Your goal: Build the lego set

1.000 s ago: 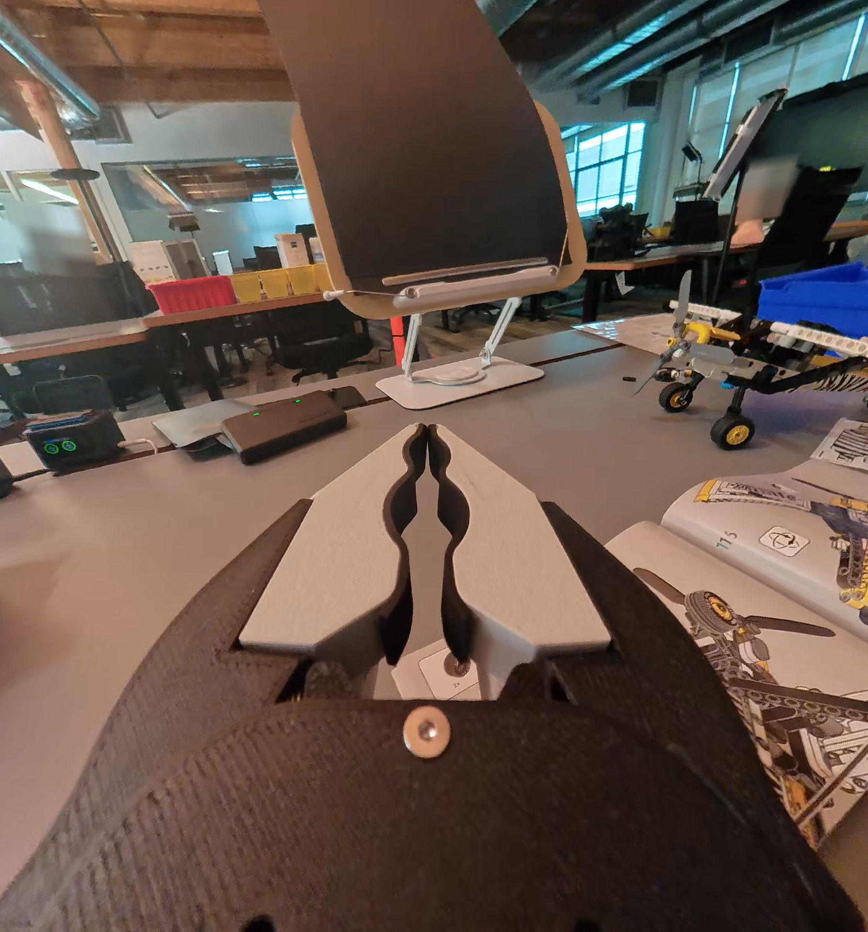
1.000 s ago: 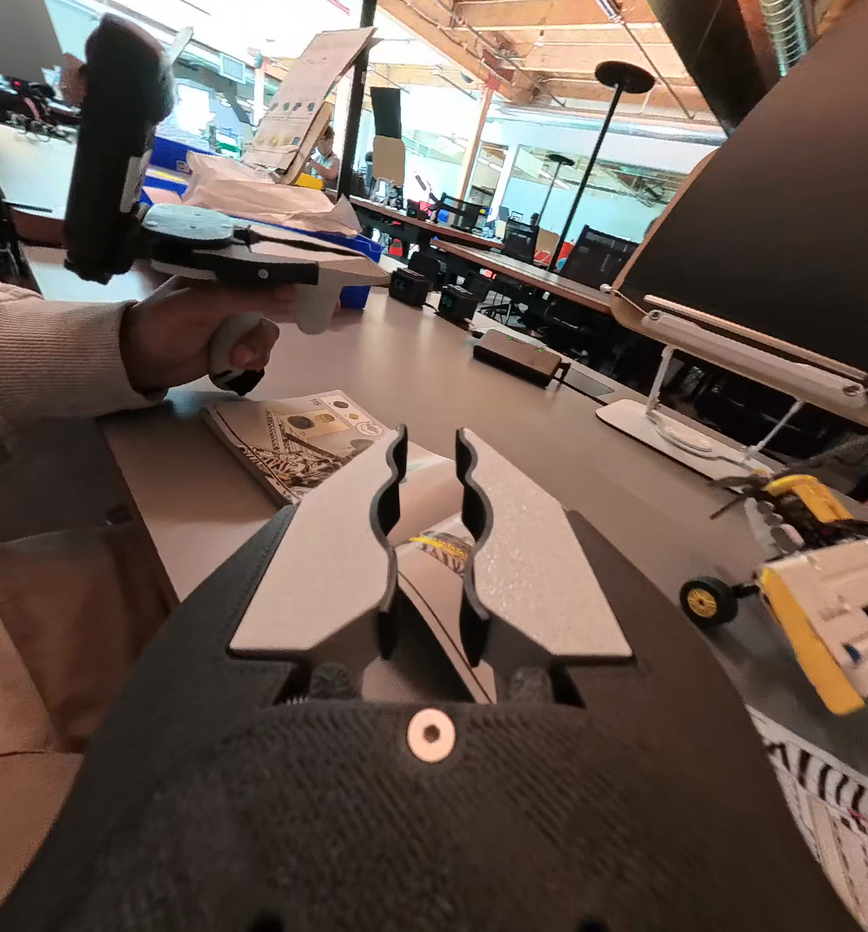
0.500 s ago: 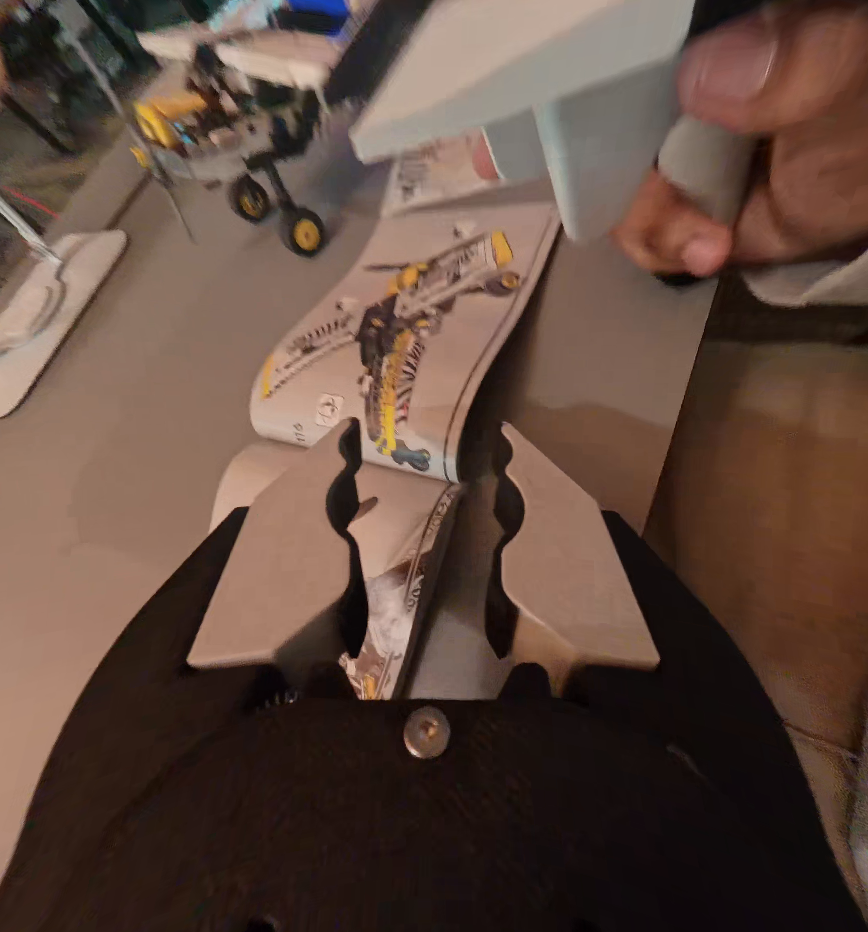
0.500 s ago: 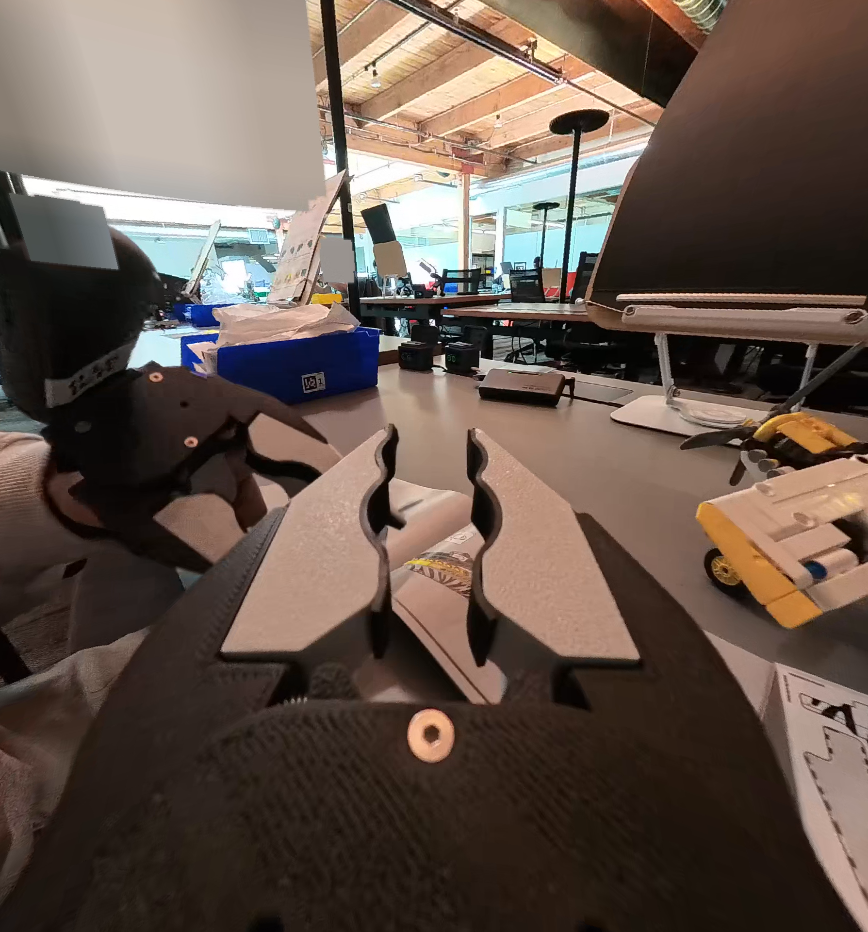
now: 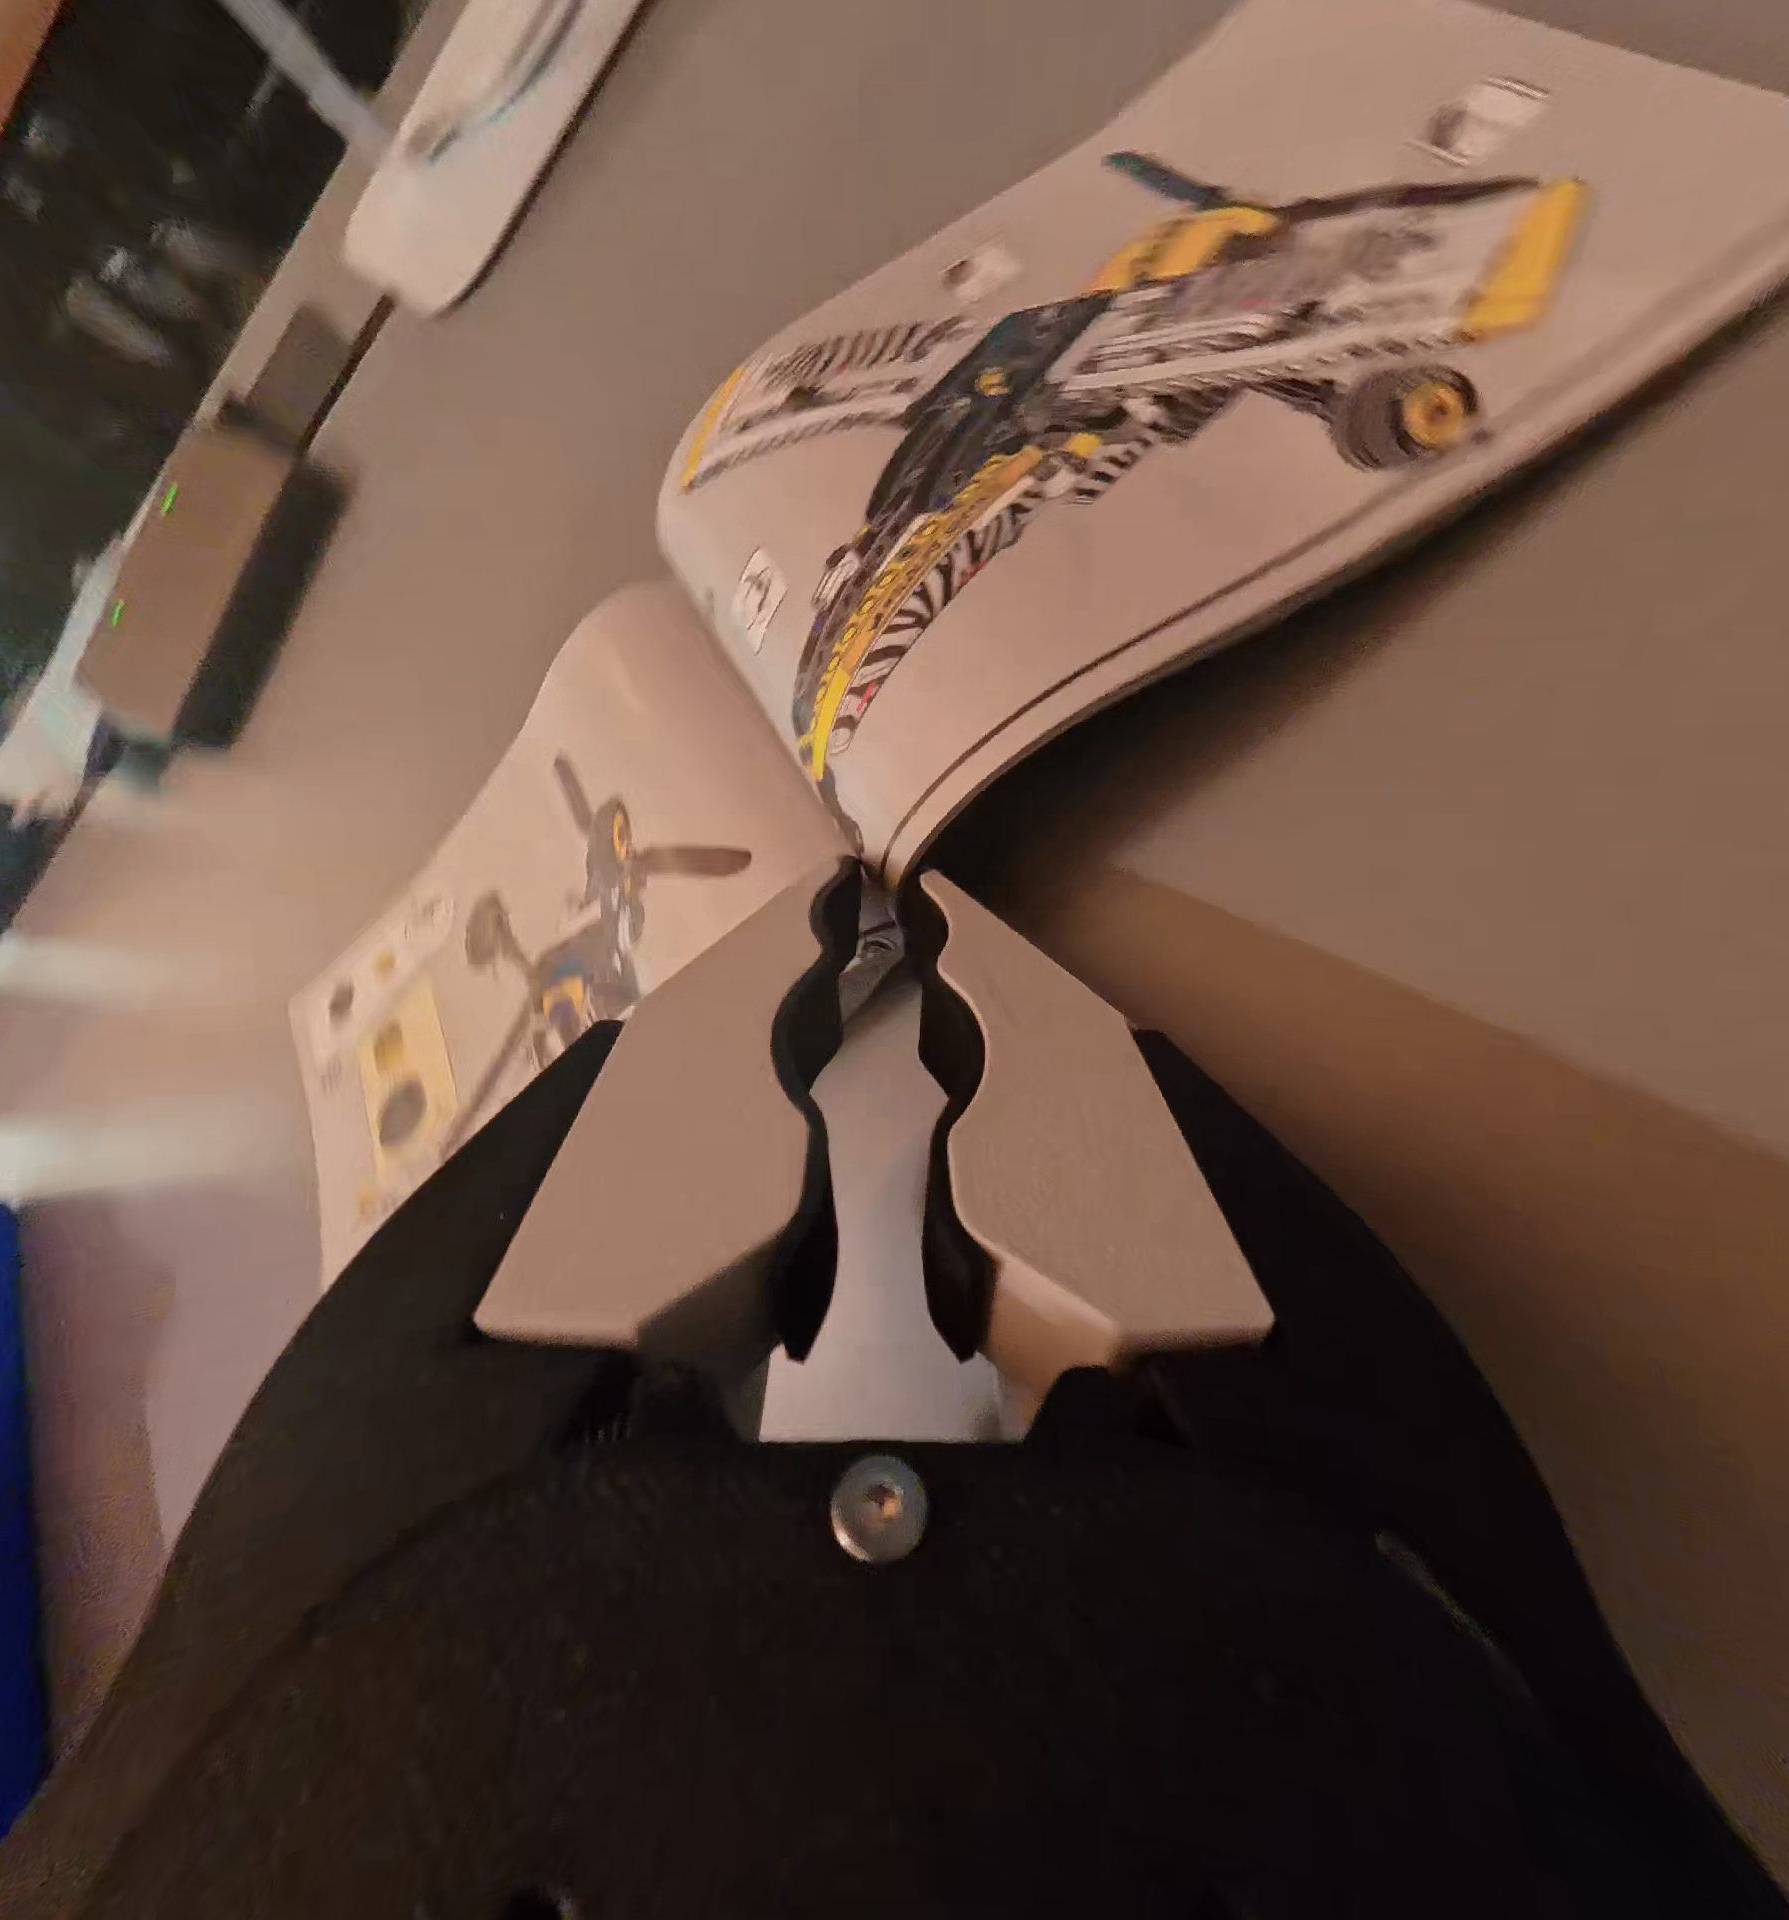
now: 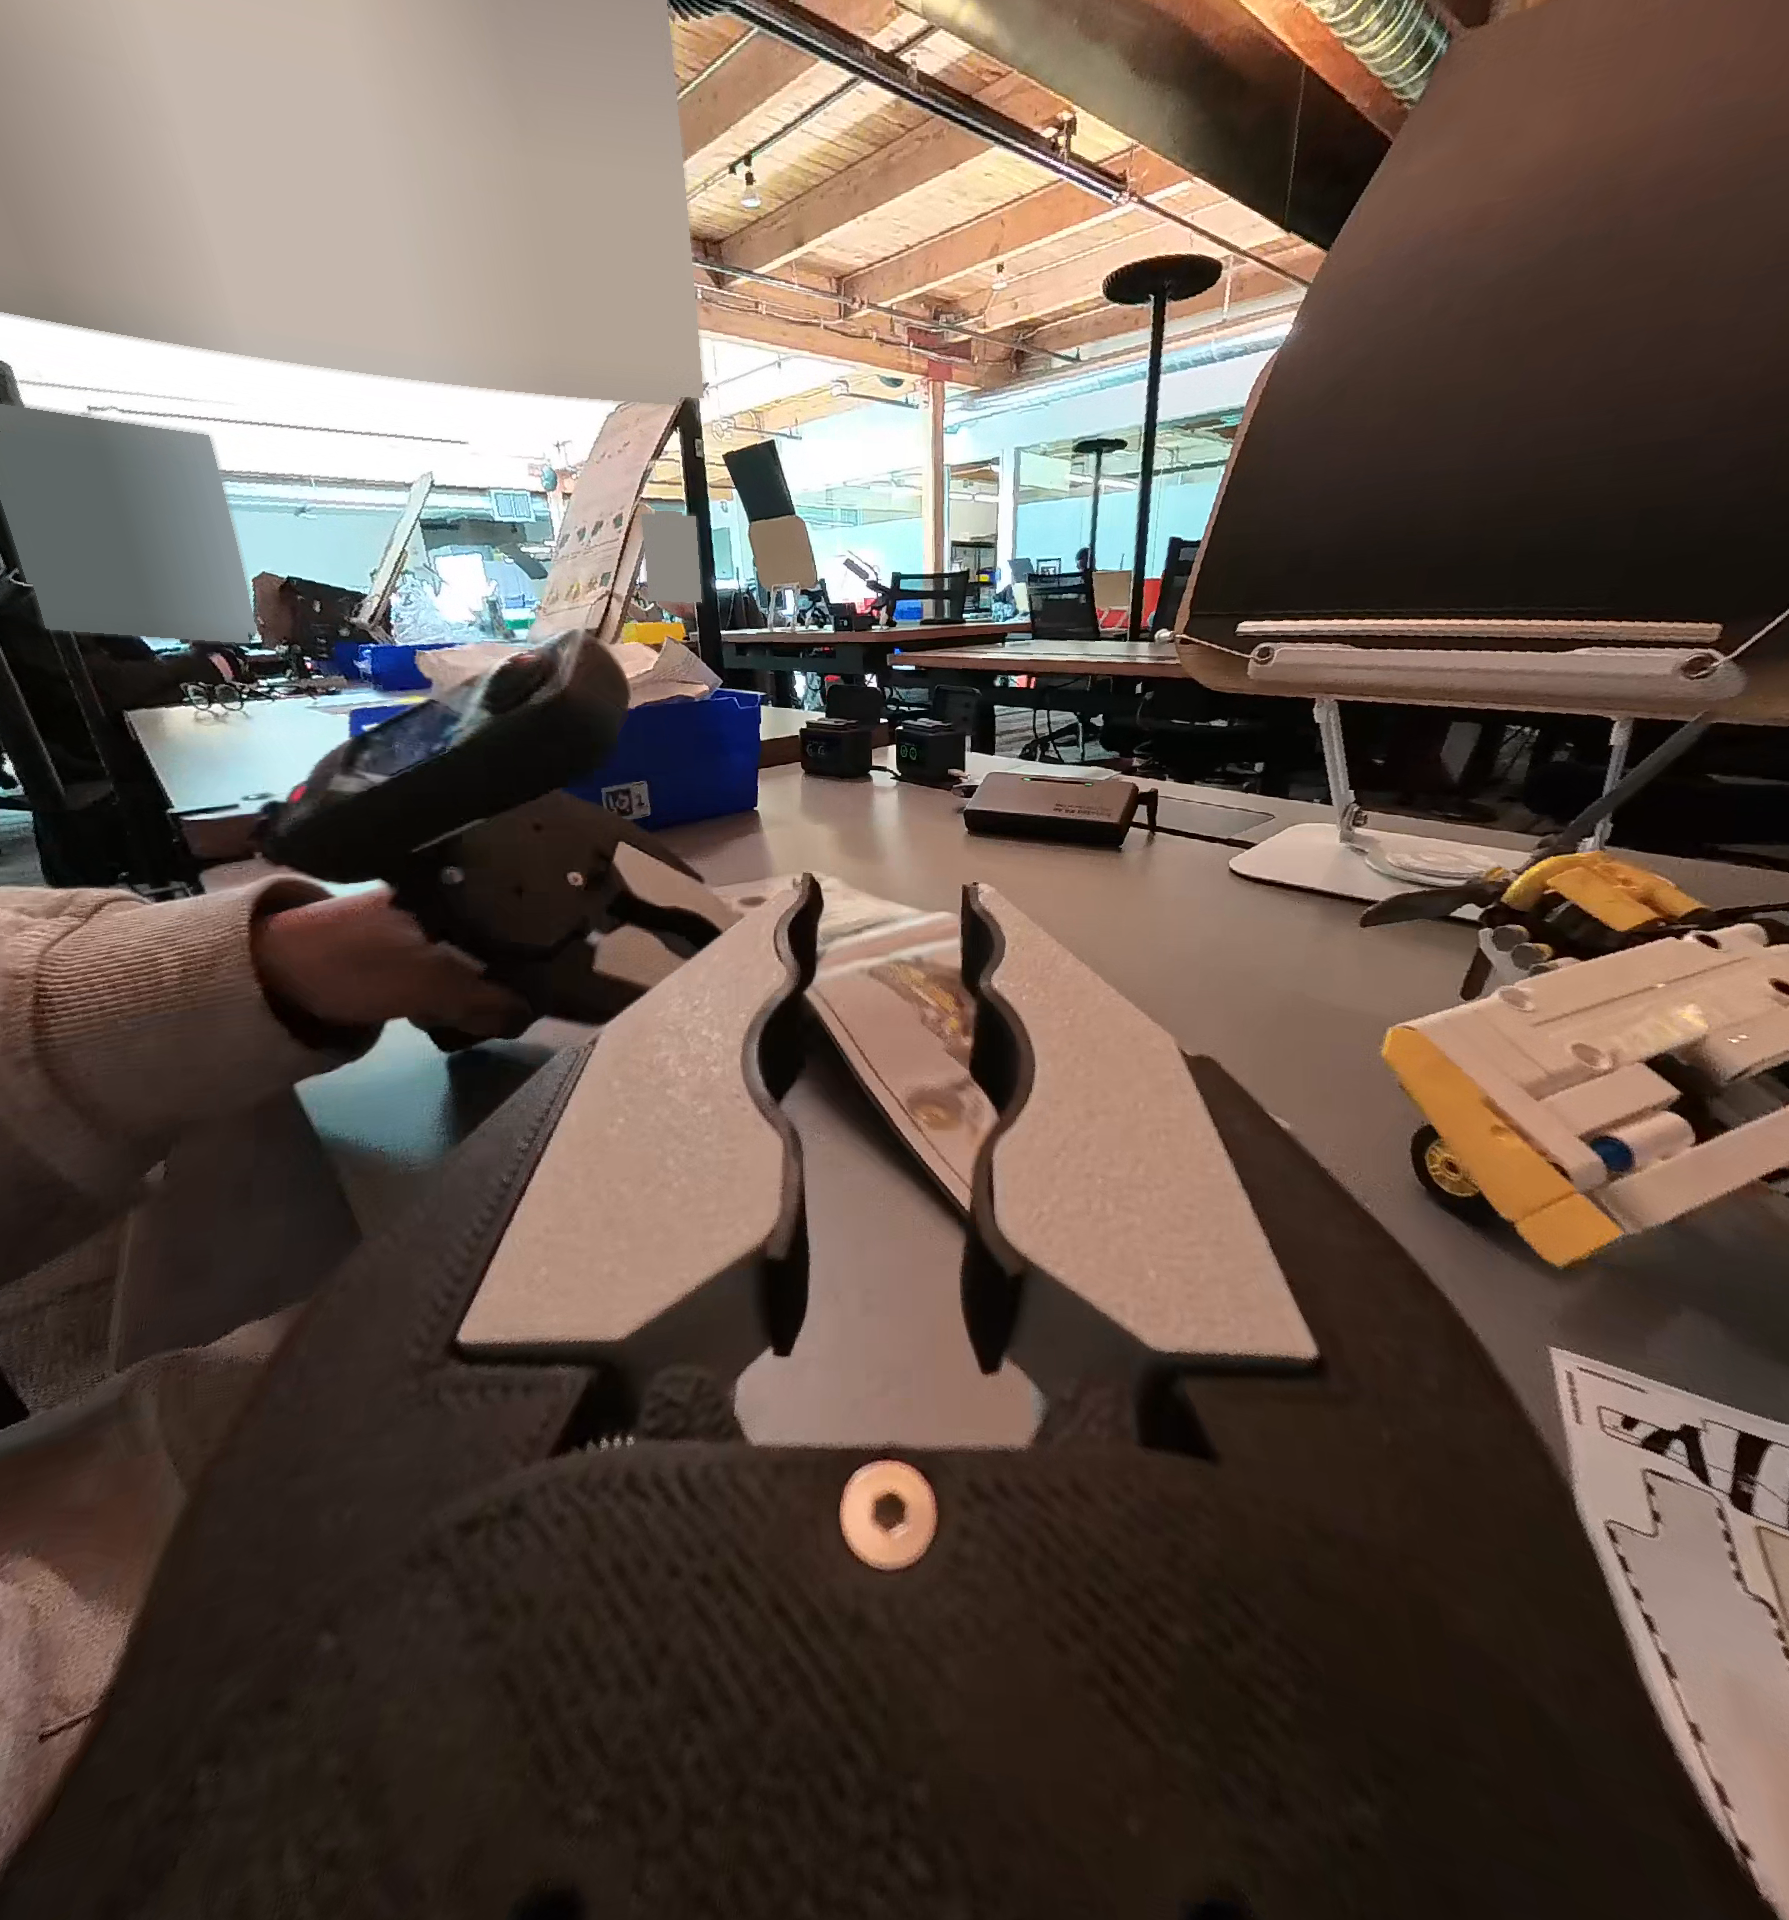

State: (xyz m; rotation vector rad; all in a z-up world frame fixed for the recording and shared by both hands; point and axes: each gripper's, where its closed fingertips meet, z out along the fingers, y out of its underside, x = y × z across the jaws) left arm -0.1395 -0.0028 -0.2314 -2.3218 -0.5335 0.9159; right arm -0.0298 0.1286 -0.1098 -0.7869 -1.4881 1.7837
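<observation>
Half a second ago the left gripper (image 5: 879, 883) hung wide open above the instruction booklet (image 5: 1129, 499); now its 2 tips have drawn in to a narrow gap at the booklet's near edge, with the stack of pages lying in that gap. Whether the tips truly pinch the pages I cannot tell. The left view has also swung: the other gripper and the hand that filled its upper right are gone from it, and the open spread with the printed plane now runs ahead and to the right of the tips, curling up off the bench (image 5: 1492, 935).

The right gripper (image 6: 885, 904) is open as before, nothing between its fingers, and its view is nearly unchanged. Ahead and to its left the person's left hand (image 6: 350, 966) grips the other gripper's handle, lower and further forward than in the previous frame, its tips down at the booklet. The half-built lego plane (image 6: 1617, 1070), white with yellow edges and a small yellow-hubbed wheel, stands on the bench to the right of the right gripper, apart from it.

Far ahead and left of the right gripper sits a blue bin (image 6: 682, 758) holding crumpled white paper; anything beneath the paper is hidden.
</observation>
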